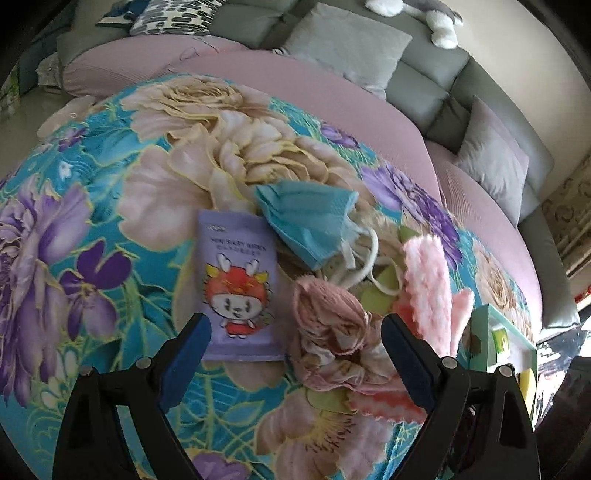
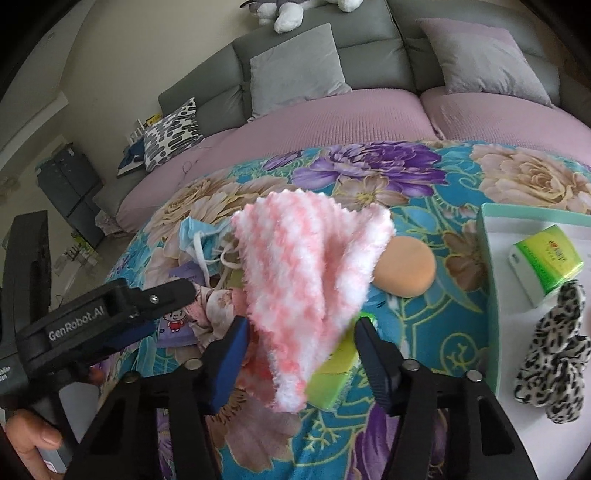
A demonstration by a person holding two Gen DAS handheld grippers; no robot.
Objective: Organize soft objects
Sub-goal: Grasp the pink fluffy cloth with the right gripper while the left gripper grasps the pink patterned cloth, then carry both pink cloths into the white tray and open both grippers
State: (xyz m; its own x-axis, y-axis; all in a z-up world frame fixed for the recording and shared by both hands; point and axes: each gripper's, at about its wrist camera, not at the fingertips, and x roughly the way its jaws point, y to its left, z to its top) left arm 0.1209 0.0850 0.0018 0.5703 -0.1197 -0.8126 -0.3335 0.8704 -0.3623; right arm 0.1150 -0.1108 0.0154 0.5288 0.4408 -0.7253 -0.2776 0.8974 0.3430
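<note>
A fluffy pink-and-white cloth (image 2: 306,280) hangs between the jaws of my right gripper (image 2: 301,339), which stand wide apart; whether either pad touches it I cannot tell. It also shows in the left wrist view (image 1: 428,284). My left gripper (image 1: 295,347) is open over a crumpled pink floral cloth (image 1: 332,332), beside a purple wipes packet (image 1: 238,291) and a teal face mask (image 1: 310,221). An orange sponge (image 2: 404,267) and a green pack (image 2: 332,373) lie behind the fluffy cloth. The left gripper's body (image 2: 110,310) shows in the right wrist view.
A mint-rimmed white tray (image 2: 487,258) at right holds a green tissue pack (image 2: 546,262) and a leopard-print item (image 2: 554,365). Everything lies on a floral cover (image 1: 110,206) over a pink mattress (image 2: 332,118). Grey sofa cushions (image 2: 295,66) and a plush toy (image 1: 439,22) are behind.
</note>
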